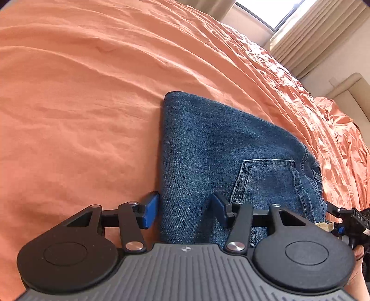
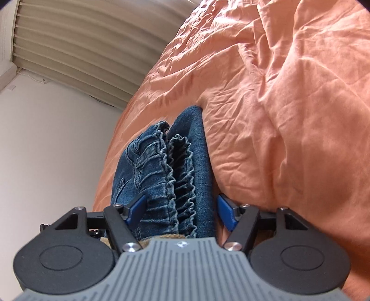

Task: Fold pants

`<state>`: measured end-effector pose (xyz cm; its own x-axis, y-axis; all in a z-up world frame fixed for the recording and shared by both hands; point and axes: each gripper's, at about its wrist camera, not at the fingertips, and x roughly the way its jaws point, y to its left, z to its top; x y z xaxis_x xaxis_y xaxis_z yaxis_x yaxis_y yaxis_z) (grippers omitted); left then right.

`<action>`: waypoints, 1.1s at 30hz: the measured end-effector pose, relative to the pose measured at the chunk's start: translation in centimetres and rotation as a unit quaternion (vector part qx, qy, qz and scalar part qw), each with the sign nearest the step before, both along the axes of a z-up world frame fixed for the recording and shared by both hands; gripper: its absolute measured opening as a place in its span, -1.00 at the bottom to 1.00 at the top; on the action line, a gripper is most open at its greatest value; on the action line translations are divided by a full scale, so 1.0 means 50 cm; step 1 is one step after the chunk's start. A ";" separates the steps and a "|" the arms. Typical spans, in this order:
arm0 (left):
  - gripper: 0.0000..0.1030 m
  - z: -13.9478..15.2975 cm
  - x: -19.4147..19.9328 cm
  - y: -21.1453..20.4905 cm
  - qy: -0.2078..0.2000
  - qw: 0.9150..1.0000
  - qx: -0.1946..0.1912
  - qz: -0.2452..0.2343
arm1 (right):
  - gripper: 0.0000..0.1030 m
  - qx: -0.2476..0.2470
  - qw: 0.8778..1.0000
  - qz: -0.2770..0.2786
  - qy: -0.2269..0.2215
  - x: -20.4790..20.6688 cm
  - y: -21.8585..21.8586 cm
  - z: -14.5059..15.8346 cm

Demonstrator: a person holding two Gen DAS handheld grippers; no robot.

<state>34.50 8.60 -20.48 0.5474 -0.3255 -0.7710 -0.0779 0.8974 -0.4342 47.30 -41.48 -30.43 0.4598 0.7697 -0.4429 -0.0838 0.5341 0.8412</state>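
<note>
Folded blue jeans lie flat on an orange bedsheet, with a back pocket facing up. My left gripper is open and straddles the jeans' left folded edge: one blue pad sits beside the edge on the sheet, the other over the denim. In the right wrist view the elastic, ruffled waistband runs between the fingers of my right gripper, which is open; a sliver of sheet shows beside its right pad. Part of the right gripper shows at the jeans' right end.
The rumpled orange sheet covers the whole bed. Beige curtains and a white wall lie past the bed's edge. A window and a beige padded piece stand at the far end. A hand shows at the lower right.
</note>
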 end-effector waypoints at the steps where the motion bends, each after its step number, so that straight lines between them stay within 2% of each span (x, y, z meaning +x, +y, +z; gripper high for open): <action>1: 0.09 0.000 0.001 -0.001 -0.002 1.000 0.002 -0.006 | 0.09 0.001 1.000 0.005 0.007 0.008 0.001 0.001; 2: 0.00 0.000 0.002 -0.002 -0.003 1.000 0.001 -0.011 | 0.05 -0.001 1.000 0.011 0.013 0.015 0.004 0.004; 4: -0.13 0.000 0.003 -0.005 -0.004 1.000 0.002 -0.016 | -0.19 -0.009 1.000 0.021 0.020 0.025 0.012 0.014; 6: -0.39 0.003 0.002 -0.009 -0.007 1.000 0.012 -0.020 | -0.30 -0.027 0.999 0.026 0.017 0.024 0.022 0.033; 7: -0.46 0.004 0.002 -0.011 -0.009 1.000 0.019 -0.023 | -0.40 -0.035 0.999 0.028 0.015 0.023 0.026 0.041; 9: -0.73 0.011 0.001 -0.019 -0.012 0.999 0.028 -0.028 | -0.53 -0.051 0.998 0.028 0.010 0.020 0.034 0.062; 11: -0.84 0.022 -0.002 -0.025 -0.016 0.999 0.040 -0.029 | -0.60 -0.070 0.997 0.029 0.006 0.019 0.047 0.087; 14: -0.88 0.041 -0.012 -0.032 -0.026 0.998 0.056 -0.026 | -0.65 -0.103 0.994 0.032 -0.003 0.010 0.062 0.129; 19: -0.89 0.092 -0.038 -0.016 -0.046 0.998 0.038 -0.014 | -0.70 -0.139 0.989 0.038 -0.030 -0.011 0.103 0.219; 24: -0.89 0.159 -0.078 -0.008 -0.076 0.995 0.054 -0.026 | -0.71 -0.162 0.983 0.063 -0.066 -0.051 0.161 0.314; 29: -0.89 0.228 -0.128 0.066 -0.096 0.993 0.063 -0.013 | -0.71 -0.157 0.979 0.086 -0.101 -0.102 0.236 0.392; 33: -0.89 0.280 -0.160 0.153 -0.104 0.991 0.081 -0.001 | -0.71 -0.139 0.979 0.101 -0.113 -0.110 0.331 0.415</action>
<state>26.51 16.24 -6.48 0.6992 -0.2074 -0.6842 -0.0003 0.9569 -0.2903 41.82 -24.93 -9.65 0.4212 0.7195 -0.5521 -0.3792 0.6927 0.6135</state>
